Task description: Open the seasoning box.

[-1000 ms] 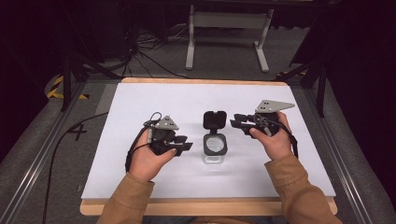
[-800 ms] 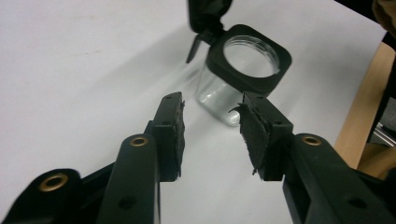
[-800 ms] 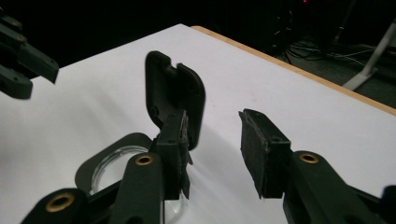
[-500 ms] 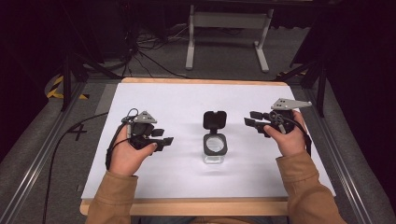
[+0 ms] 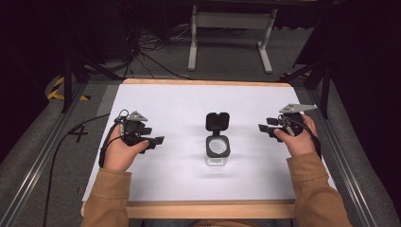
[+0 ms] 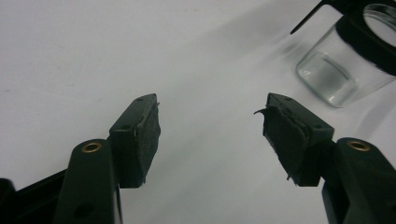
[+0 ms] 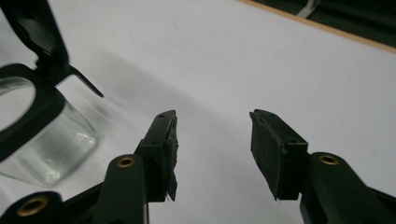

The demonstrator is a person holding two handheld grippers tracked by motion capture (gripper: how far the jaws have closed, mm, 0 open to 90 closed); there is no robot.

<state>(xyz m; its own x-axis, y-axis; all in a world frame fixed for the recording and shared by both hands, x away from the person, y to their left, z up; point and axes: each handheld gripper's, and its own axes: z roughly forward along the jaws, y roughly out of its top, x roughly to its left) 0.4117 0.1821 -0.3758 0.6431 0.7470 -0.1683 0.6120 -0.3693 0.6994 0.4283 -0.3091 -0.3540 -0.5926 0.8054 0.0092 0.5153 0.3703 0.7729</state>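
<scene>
- A small clear glass jar (image 5: 218,153) stands upright near the middle of the white counter (image 5: 189,104), with a black collar round its mouth and a black flip lid (image 5: 217,121) hinged open, tipped back toward twelve o'clock.
- The jar looks empty, as far as I can tell from here.
- At about nine o'clock from the jar, well apart from it, the left gripper (image 5: 150,140) hangs just over the counter, jaws spread and holding nothing; its own view catches the jar at the upper right.
- At about three o'clock, also well apart, the right gripper (image 5: 265,128) points in toward the jar, jaws likewise spread and empty.
- My worry: the jar is light-looking and top-heavy with that lid up, so a jaw brushing the lid or collar on the way in could tip or skid it on the smooth sheet.
- Glass between hard pads could also slip if pinched off-centre.
- Room is generous: bare counter lies on all sides of the jar, and the wooden edge at six o'clock and the side edges are far off.
- The right hand (image 5: 298,139) sits nearest an edge, toward three o'clock.
</scene>
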